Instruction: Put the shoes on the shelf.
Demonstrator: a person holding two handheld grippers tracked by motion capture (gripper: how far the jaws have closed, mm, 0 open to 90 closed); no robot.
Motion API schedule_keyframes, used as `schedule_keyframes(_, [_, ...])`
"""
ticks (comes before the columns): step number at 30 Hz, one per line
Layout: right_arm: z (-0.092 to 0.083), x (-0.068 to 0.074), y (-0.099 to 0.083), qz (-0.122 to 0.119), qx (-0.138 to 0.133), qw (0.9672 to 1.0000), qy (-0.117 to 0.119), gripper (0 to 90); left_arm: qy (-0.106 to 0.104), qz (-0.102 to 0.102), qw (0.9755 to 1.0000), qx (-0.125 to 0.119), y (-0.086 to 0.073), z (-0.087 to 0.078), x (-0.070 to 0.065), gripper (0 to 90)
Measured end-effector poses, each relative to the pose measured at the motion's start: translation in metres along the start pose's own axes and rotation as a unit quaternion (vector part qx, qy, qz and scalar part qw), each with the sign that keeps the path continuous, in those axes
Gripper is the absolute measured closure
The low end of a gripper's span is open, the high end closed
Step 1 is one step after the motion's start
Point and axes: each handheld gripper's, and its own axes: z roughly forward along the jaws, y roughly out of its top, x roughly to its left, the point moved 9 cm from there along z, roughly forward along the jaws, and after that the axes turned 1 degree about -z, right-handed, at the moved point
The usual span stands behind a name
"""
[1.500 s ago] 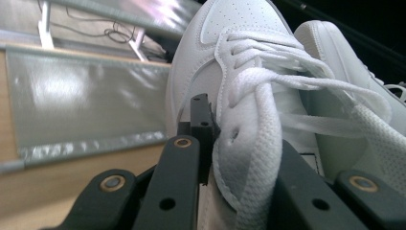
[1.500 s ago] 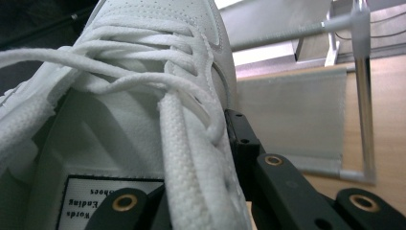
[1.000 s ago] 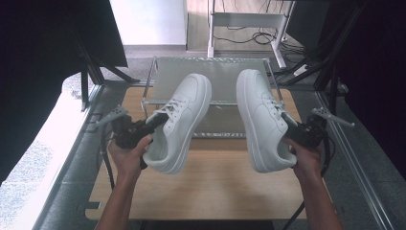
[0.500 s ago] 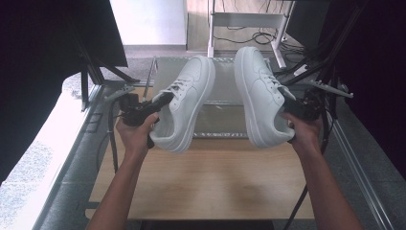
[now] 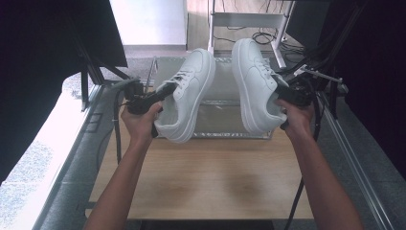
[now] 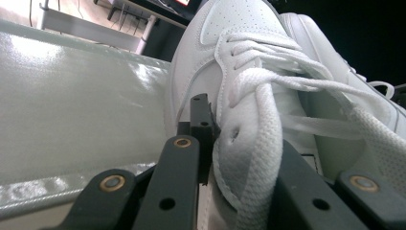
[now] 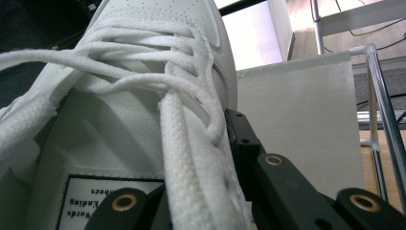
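Each gripper, left (image 5: 160, 93) and right (image 5: 282, 88), is clenched on its white sneaker's (image 5: 189, 98) (image 5: 253, 91) laced collar, toes at twelve o'clock, seemingly for setting into the tray (image 5: 222, 132) beyond.

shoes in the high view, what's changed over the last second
Both white shoes were carried up and away from the person, from over the wooden tabletop toward the clear tray at the far edge. The left shoe and right shoe are now closer together at the toes. Unchanged: the left hand-held gripper and right hand-held gripper stay clamped on them.
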Motion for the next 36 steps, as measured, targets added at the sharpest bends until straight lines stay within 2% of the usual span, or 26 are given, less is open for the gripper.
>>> schedule_keyframes(5, [0.006, 0.0, 0.003, 0.0, 0.006, 1.0, -0.008, 86.7, 0.003, -0.007, 1.0, 0.0, 0.005, 0.008, 0.002, 83.4])
schedule_keyframes(7, [0.01, 0.0, 0.006, -0.009, 0.008, 0.9999, -0.011, 86.8, 0.006, -0.008, 1.0, 0.001, 0.007, 0.009, 0.003, 83.5])
schedule_keyframes(13, [0.021, 0.001, 0.016, -0.016, 0.017, 0.9995, -0.022, 86.7, 0.017, -0.006, 0.9998, 0.001, 0.023, 0.018, 0.006, 83.4])
schedule_keyframes(18, [0.028, 0.0, 0.027, -0.013, 0.013, 0.9992, -0.034, 86.8, 0.036, 0.011, 0.9993, 0.008, 0.039, 0.028, 0.006, 83.4])
schedule_keyframes(21, [0.033, 0.001, 0.035, -0.016, 0.008, 0.9992, -0.036, 86.8, 0.042, 0.015, 0.999, 0.01, 0.046, 0.034, 0.007, 83.2])
schedule_keyframes(29, [0.05, 0.005, 0.048, -0.019, 0.011, 0.9984, -0.052, 86.8, 0.049, 0.009, 0.9987, 0.015, 0.064, 0.052, 0.01, 83.3])
schedule_keyframes(32, [0.057, 0.006, 0.051, -0.027, 0.015, 0.998, -0.056, 86.8, 0.051, 0.003, 0.9986, 0.014, 0.07, 0.056, 0.01, 83.3])
schedule_keyframes(36, [0.069, 0.006, 0.053, -0.024, 0.021, 0.9976, -0.062, 86.8, 0.049, -0.004, 0.9987, 0.011, 0.077, 0.061, 0.01, 83.3])
